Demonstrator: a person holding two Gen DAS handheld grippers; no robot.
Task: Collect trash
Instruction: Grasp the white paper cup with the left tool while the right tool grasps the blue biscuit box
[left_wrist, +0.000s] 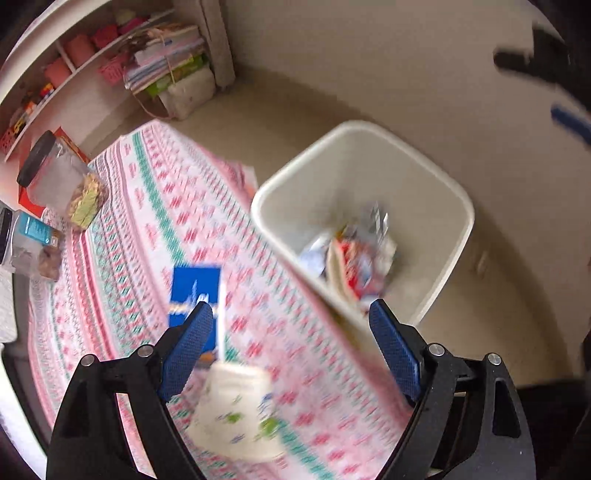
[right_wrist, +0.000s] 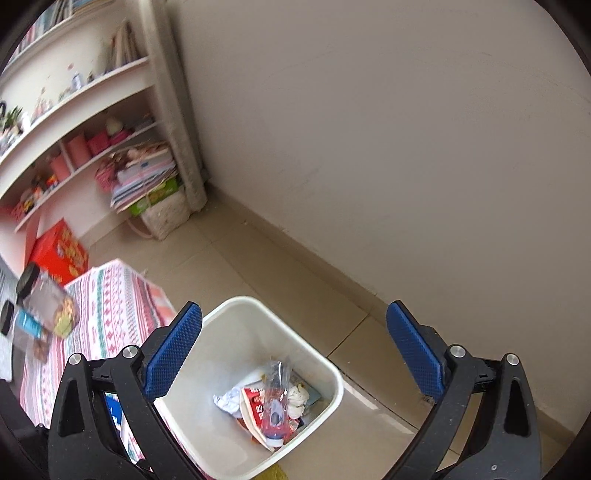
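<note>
Left gripper (left_wrist: 288, 314): jaws spread wide, nothing pinched. Directly below and between them, only in the left wrist view, a blurred crumpled white wrapper (left_wrist: 236, 413) with green specks on the patterned tablecloth (left_wrist: 147, 206); just beyond the left finger, a blue carton (left_wrist: 195, 291). Table edge running diagonally past the right finger, white bin (left_wrist: 454, 192) tight against it, floor open beyond. Far left, two jars (left_wrist: 62, 181).

Right gripper (right_wrist: 293, 317): spread as well, empty, hanging over the bin (right_wrist: 332, 373). Sharp here only: discarded trash (right_wrist: 269, 406) at its bottom. Beyond the right finger, bare tiled floor (right_wrist: 258, 266) up to the wall (right_wrist: 406, 129); shelves (right_wrist: 74, 122) far left.
</note>
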